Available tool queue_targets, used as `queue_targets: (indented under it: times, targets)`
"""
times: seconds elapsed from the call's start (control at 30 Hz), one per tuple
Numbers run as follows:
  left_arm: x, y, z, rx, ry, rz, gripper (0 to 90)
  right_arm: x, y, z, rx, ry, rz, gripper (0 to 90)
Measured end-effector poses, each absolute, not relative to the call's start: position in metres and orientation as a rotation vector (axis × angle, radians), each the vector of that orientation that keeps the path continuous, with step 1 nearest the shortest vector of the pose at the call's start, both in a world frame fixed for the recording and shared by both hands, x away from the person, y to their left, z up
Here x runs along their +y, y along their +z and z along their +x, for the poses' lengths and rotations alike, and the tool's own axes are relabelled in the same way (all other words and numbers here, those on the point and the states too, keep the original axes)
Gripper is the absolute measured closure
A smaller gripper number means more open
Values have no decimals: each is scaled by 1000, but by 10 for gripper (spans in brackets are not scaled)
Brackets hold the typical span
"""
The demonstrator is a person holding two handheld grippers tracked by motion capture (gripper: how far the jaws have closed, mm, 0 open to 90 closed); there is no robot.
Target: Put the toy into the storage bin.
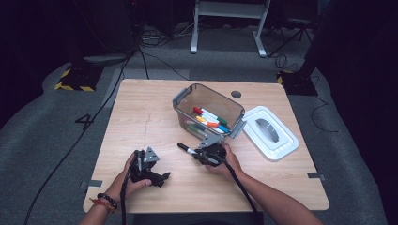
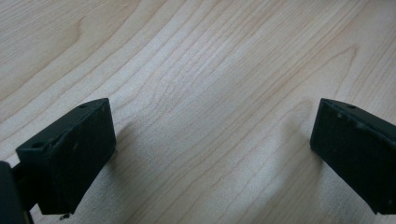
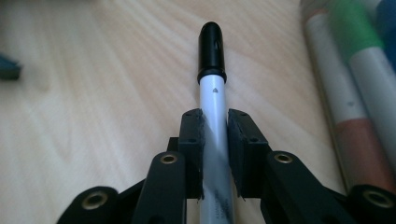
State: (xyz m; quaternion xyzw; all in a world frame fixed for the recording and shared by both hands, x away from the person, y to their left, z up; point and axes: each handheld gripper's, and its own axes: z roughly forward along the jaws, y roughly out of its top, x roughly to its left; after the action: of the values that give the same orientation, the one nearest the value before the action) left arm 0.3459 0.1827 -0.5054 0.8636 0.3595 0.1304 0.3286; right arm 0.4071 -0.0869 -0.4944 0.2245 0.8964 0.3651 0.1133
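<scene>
Right gripper [image 3: 215, 116]: jaws clamped on a black-capped marker [image 3: 212, 84]. The white barrel sits squarely between the two pads, which press on it from both sides; the black cap projects beyond the fingertips, pointing away along the table top. In the high view the same marker [image 1: 187, 150] lies low over the wooden table [image 1: 141, 122], near its middle, with the cap end pointing left and away from the right gripper [image 1: 199, 153] — just in front of the clear plastic bin [image 1: 187, 101].

Left gripper [image 2: 212, 135]: jaws standing wide apart, nothing between them, bare wood grain beneath. In the high view the left gripper [image 1: 162, 177] rests near the front edge of the table, well apart from the marker, its grey three-cornered plate uppermost.

Bin contents: several markers with coloured caps [image 1: 211, 119] — red, orange, green and blue among them — lying together on the bottom. In the right gripper view, marker barrels with green and reddish bands [image 3: 355, 74] show at the right edge, seen through the bin wall.

A white lid [image 1: 281, 140] lies flat on the table just right of the bin, beside it rather than on it.
</scene>
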Motion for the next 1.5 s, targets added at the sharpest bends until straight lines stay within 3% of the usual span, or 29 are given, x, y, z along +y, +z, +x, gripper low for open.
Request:
queue_targets:
  times: [0.4,0.43,0.7,0.87,0.9,0.93,1.17,1.5]
  targets:
    - [183,-505,346,941,342,2260,5,-138,-488,374,2809,1042,497,767]
    - [183,-505,346,941,341,2260,5,-141,-487,372,2820,1029,482,716]
    - [183,-505,346,941,342,2260,5,-115,-490,373,2809,1067,395,634]
    - [183,-505,346,941,341,2260,5,-101,-492,376,2800,1104,395,675]
    - [183,-505,346,941,341,2259,5,-99,-492,377,2791,1104,386,738]
    - [183,-505,346,940,341,2259,5,-99,-492,376,2787,1100,367,744]
    - [183,-505,346,941,341,2259,5,-107,-492,373,2774,1090,328,750]
    - [183,-505,346,941,341,2260,5,-158,-464,363,2701,1234,398,750]
